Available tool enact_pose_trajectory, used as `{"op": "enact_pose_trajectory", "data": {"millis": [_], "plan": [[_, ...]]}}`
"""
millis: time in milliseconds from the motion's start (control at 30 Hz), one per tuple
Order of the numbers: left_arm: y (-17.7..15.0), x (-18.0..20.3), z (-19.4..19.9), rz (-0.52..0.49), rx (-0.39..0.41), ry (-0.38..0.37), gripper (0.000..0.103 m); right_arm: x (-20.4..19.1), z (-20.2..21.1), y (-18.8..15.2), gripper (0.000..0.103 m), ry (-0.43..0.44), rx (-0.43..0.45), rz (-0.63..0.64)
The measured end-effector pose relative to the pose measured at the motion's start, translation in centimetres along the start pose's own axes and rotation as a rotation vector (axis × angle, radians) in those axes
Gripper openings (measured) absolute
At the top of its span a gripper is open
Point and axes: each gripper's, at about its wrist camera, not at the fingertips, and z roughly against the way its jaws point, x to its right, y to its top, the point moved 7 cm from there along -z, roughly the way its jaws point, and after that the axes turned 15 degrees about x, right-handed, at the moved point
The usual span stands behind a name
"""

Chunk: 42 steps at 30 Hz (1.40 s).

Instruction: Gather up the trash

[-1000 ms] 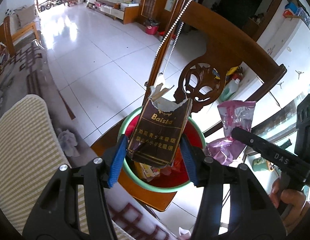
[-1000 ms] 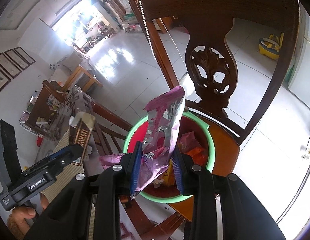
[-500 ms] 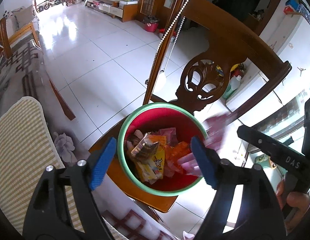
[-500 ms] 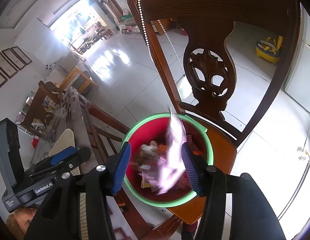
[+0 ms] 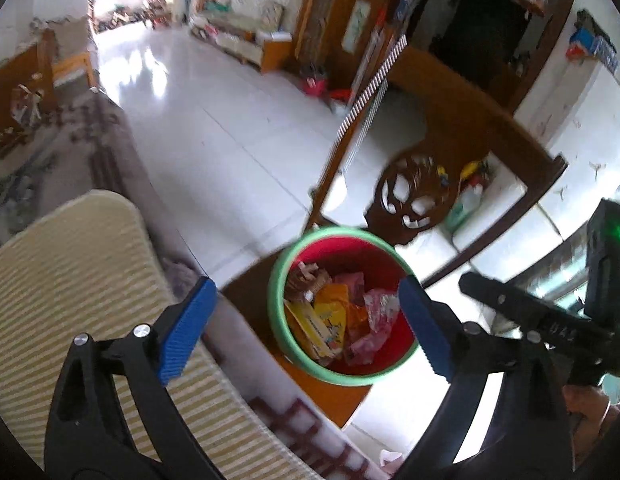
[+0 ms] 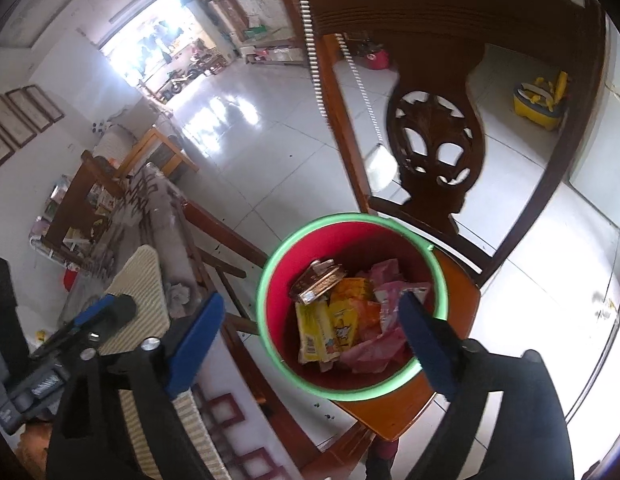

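White-tiled room; a striped cushion lies at left, a carved wooden chair at right. On the chair seat stands the red, green-rimmed bin, holding a brown packet, yellow wrappers and a pink wrapper. The left gripper and right gripper hover above it, jaws opening, nothing between them. This drop appears complete; whether trash remains elsewhere cannot be told.

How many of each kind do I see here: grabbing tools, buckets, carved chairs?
Tools: 2, the left tool and the right tool, jaws opening, nothing between them
Buckets: 1, a red bucket with a green rim, holding wrappers
Carved chairs: 1, the carved chair under the bucket
Total: 4
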Motion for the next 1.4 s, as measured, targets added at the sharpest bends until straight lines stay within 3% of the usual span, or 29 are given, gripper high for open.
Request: {"op": "enact_pose_trajectory", "data": {"millis": [67, 167, 267, 367, 400, 633, 833, 1100, 1400], "plan": [[0.8, -1.5, 2.5, 0.017, 0.075, 0.027, 0.097, -2.2, 0.6, -0.5, 0.090, 0.026, 0.016, 0.034], [2.4, -4.5, 7.0, 0.046, 0.210, 0.079, 0.097, -6.9, 2.7, -0.7, 0.093, 0.054, 0.122, 0.142], [3.5, -7.0, 11.4, 0.061, 0.322, 0.122, 0.098, -12.5, 7.1, -0.4, 0.096, 0.029, 0.392, 0.271], [4.2, -10.1, 16.8, 0.055, 0.431, 0.164, 0.098, -17.3, 10.5, -1.5, 0.096, 0.067, 0.577, 0.334], [4.2, -10.9, 18.4, 0.051, 0.453, 0.173, 0.098, -18.3, 10.9, -2.2, 0.096, 0.082, 0.588, 0.346], [3.9, -16.1, 27.1, 0.057, 0.581, 0.293, 0.098, -26.8, 11.9, -7.7, 0.096, 0.175, 0.520, 0.403], [3.2, -18.3, 30.8, 0.058, 0.584, 0.355, 0.098, -30.8, 12.5, -10.3, 0.096, 0.198, 0.494, 0.437], [1.9, -19.4, 33.0, 0.001, 0.551, 0.373, 0.098, -32.3, 12.7, -12.6, 0.096, 0.194, 0.459, 0.429], [0.4, -21.5, 34.1, 0.071, 0.521, 0.374, 0.098, -32.9, 12.9, -14.5, 0.096, 0.174, 0.437, 0.435]]}}
